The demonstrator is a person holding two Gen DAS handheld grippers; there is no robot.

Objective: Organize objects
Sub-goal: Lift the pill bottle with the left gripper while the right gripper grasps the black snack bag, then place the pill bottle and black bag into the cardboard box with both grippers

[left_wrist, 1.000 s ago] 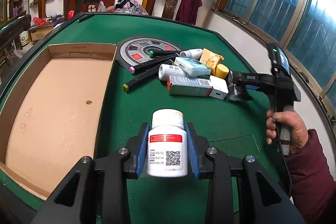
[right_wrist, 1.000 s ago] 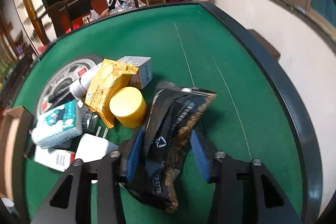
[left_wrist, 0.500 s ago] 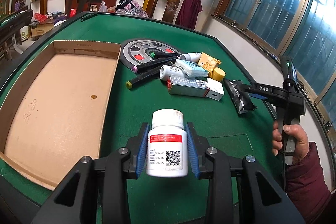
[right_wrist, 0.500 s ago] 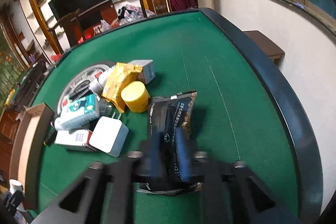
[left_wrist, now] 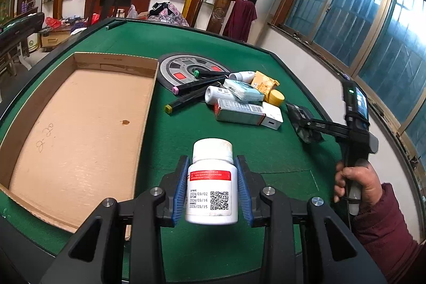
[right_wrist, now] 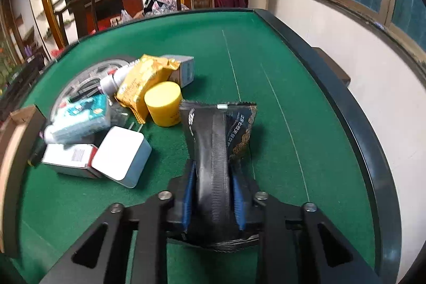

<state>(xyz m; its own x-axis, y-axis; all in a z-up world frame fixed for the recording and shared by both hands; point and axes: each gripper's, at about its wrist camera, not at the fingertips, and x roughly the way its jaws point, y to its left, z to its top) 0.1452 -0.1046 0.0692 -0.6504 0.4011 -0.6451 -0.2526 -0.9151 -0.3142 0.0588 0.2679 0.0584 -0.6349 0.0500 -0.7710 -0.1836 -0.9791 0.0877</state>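
Observation:
My left gripper [left_wrist: 212, 188] is shut on a white pill bottle [left_wrist: 212, 182] with a red label band, held upright above the green table, just right of the open cardboard box [left_wrist: 77, 124]. My right gripper [right_wrist: 213, 193] is shut on a black snack packet [right_wrist: 217, 140] with gold pattern, lifted off the felt; it also shows in the left wrist view [left_wrist: 302, 121] to the right of the pile. The pile holds a yellow jar [right_wrist: 163, 103], a gold packet [right_wrist: 141, 81], a white charger block [right_wrist: 121, 156] and a red-and-white box [left_wrist: 238, 112].
Black markers [left_wrist: 191, 95] lie across a round grey disc [left_wrist: 186, 68]. A teal tissue pack [left_wrist: 243, 91] and small white bottles [left_wrist: 215, 93] sit in the pile. The raised table rim [right_wrist: 332, 97] runs along the right, close to the wall.
My right gripper closed on the black packet and lifted it off the table, pulling back from the pile. My left gripper rose slightly with the pill bottle still held.

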